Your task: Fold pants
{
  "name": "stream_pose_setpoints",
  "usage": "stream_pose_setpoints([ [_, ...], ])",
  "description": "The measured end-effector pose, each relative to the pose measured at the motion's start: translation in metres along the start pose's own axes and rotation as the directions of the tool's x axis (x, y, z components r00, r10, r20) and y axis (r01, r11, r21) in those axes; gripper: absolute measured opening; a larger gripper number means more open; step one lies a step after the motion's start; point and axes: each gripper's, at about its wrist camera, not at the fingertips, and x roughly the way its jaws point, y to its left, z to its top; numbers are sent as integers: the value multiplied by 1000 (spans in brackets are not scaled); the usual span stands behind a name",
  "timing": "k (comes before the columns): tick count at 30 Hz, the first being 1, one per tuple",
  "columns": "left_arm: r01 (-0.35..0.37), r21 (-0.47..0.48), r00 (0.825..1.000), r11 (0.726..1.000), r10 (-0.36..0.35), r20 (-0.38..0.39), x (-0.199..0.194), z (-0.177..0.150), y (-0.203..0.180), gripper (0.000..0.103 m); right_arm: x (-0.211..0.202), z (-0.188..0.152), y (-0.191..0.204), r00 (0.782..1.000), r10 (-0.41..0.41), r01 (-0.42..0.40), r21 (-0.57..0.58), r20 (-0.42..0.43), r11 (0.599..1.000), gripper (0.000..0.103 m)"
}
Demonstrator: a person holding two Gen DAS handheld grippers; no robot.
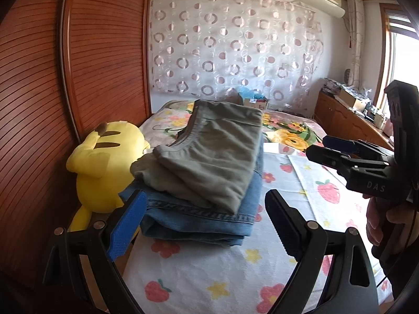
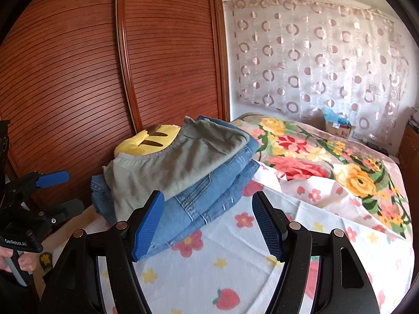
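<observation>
A yellow plush toy with brown stripes lies at the far left by the wooden louvred wardrobe. Just right of it, the folded grey-green cotton pants rest on folded blue denim jeans on the strawberry-print sheet. The left gripper stands wide apart, empty, near the stack. The right gripper is likewise spread wide, holding nothing. The pants look soft, light and floppy; pinching the thicker waistband seems safest, as one layer would slide.

Olive pants soft matt knit cloth atop blue denim jeans; plush toy fuzzy yellow fabric; wardrobe ribbed semi-gloss wood; gripper pads textured blue rubber on black plastic.
</observation>
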Motion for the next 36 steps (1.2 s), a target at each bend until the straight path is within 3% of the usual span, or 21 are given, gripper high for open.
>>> stream_pose_setpoints([
  [8, 48, 41, 999, 998, -48, 1, -12, -7, -24, 92, -35, -22, 9, 999, -42, 42, 26, 23, 999, 72],
  [15, 86, 67, 996, 994, -87, 0, -24, -14, -43, 92, -66, -43, 14, 995, -91, 87, 81, 40, 993, 85],
  [24, 142, 118, 990, 983, -143, 3, -45, -26, -82, 92, -112, -71, 29, 981, -192, 185, 141, 33, 973, 85],
  [36, 206, 192, 977, 960, -213, 18, -73, -28, -135, 92, -174, -82, 65, 937, -345, 331, 189, 49, 925, 85],
])
